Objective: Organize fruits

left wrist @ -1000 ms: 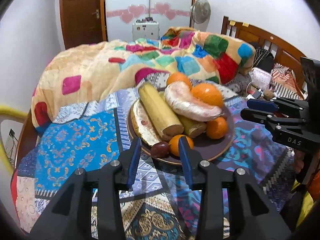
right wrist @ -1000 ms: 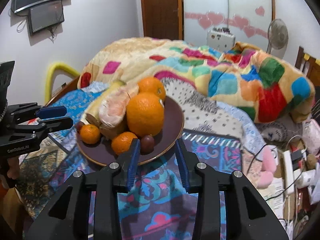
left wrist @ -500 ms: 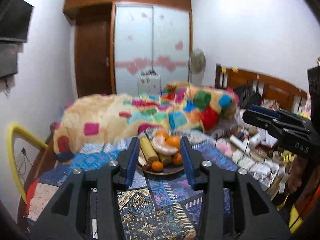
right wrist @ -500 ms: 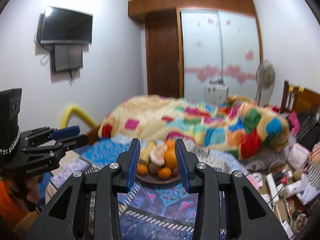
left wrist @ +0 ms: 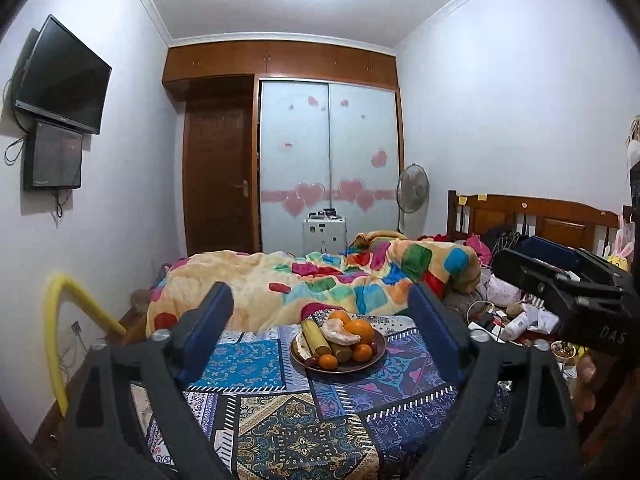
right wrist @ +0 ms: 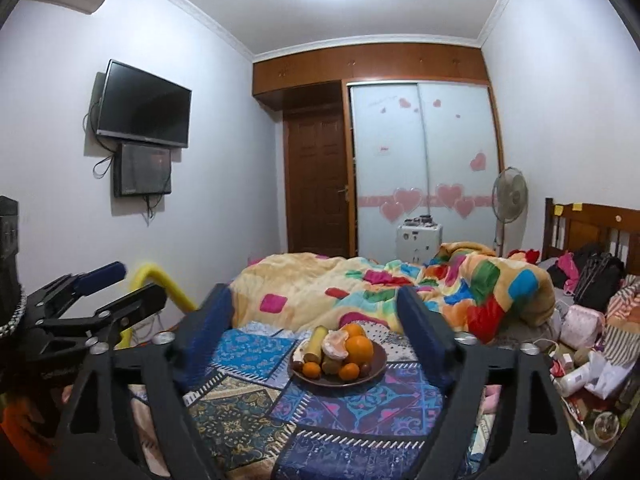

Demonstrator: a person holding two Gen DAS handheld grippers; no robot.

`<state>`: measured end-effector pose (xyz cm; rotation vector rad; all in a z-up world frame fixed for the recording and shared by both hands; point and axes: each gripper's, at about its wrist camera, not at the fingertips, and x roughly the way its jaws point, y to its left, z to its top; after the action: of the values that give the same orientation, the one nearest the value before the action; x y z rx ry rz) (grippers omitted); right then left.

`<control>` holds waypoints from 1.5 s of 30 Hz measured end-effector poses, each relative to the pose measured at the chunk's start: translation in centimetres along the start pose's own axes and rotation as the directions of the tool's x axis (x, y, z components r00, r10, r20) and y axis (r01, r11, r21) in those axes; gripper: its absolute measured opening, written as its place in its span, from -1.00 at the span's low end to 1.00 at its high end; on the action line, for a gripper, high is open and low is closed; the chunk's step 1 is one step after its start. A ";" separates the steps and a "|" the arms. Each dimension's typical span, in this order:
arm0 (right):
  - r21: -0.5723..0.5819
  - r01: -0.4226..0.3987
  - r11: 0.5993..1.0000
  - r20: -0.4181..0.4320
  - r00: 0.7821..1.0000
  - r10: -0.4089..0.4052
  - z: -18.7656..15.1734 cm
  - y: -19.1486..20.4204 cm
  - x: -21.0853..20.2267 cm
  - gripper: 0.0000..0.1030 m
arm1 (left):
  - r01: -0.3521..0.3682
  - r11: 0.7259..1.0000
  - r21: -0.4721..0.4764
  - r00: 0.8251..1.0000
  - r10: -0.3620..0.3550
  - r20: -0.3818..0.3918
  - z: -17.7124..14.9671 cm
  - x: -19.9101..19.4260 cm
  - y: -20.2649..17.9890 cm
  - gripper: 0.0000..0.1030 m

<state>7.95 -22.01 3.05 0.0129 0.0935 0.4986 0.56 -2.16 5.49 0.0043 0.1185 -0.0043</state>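
A brown plate (left wrist: 376, 354) of fruit sits on a patterned blue cloth on the bed. It holds oranges (left wrist: 359, 330), a banana (left wrist: 315, 337), a peeled citrus piece (left wrist: 338, 330) and small dark fruits. The plate also shows in the right wrist view (right wrist: 378, 364). My left gripper (left wrist: 320, 320) is open wide and empty, held well back from the plate. My right gripper (right wrist: 316, 316) is open wide and empty, also well back. Each gripper shows at the edge of the other's view, the right one (left wrist: 560, 280) and the left one (right wrist: 100, 296).
A colourful patchwork blanket (left wrist: 320, 284) is heaped behind the plate. A wooden headboard (left wrist: 536, 220) and clutter lie at the right. A yellow tube (left wrist: 60, 320) stands at the left wall. A fan (left wrist: 412, 194), a wardrobe and a wall television (left wrist: 60, 84) are farther back.
Both grippers have pulled far back and up from the plate, and their jaws have opened wide. The plate now looks small and distant.
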 end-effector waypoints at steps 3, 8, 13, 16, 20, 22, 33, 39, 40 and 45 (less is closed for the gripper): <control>-0.001 0.019 1.000 0.014 1.000 -0.019 -0.2 0.2 -0.5 1.00 | 0.002 1.000 -0.020 1.000 -0.001 0.012 -0.2 -0.6 0.4 0.91; -0.008 0.034 0.999 0.024 0.999 -0.034 -0.3 0.5 -1.1 1.00 | -0.003 1.000 -0.020 1.000 0.003 0.012 -0.4 -0.9 0.3 0.93; 0.003 0.030 1.000 0.018 0.999 -0.030 -0.5 0.3 -1.3 1.00 | -0.007 1.000 -0.017 1.000 0.007 0.011 -0.7 -1.0 0.3 0.95; 0.005 0.029 1.000 0.015 0.999 -0.029 -0.7 0.4 -1.3 1.00 | -0.011 1.000 -0.017 1.000 0.012 0.013 -0.8 -0.9 0.3 0.97; 0.001 0.031 1.000 0.004 1.000 -0.031 -0.8 0.4 -1.2 1.00 | -0.013 1.000 -0.021 1.000 0.013 0.014 -0.9 -0.8 0.4 0.98; 0.004 0.031 1.000 -0.001 1.000 -0.031 -0.9 0.3 -1.1 1.00 | -0.014 1.000 -0.020 1.000 0.014 0.014 -1.0 -0.7 0.4 0.98; 0.020 0.029 0.999 -0.015 0.999 -0.028 -0.9 0.0 -1.0 1.00 | -0.015 1.000 -0.008 1.000 0.016 0.009 -1.3 -0.3 0.4 0.99; 0.015 0.030 0.999 -0.017 0.999 -0.029 -0.9 0.1 -0.9 1.00 | -0.012 1.000 -0.011 1.000 0.012 0.006 -1.3 0.0 0.3 0.99; 0.013 0.030 0.999 -0.017 0.999 -0.030 -0.8 0.1 -0.9 1.00 | -0.011 1.000 -0.010 1.000 0.011 0.007 -1.3 0.0 0.2 0.99; 0.012 0.025 1.000 -0.016 1.000 -0.025 -0.8 0.2 -0.9 1.00 | -0.008 1.000 -0.016 1.000 0.008 0.003 -1.2 0.3 0.2 0.99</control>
<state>7.02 -22.31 2.34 0.0200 0.1124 0.4730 0.71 -1.98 4.26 -0.0109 0.1150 0.0044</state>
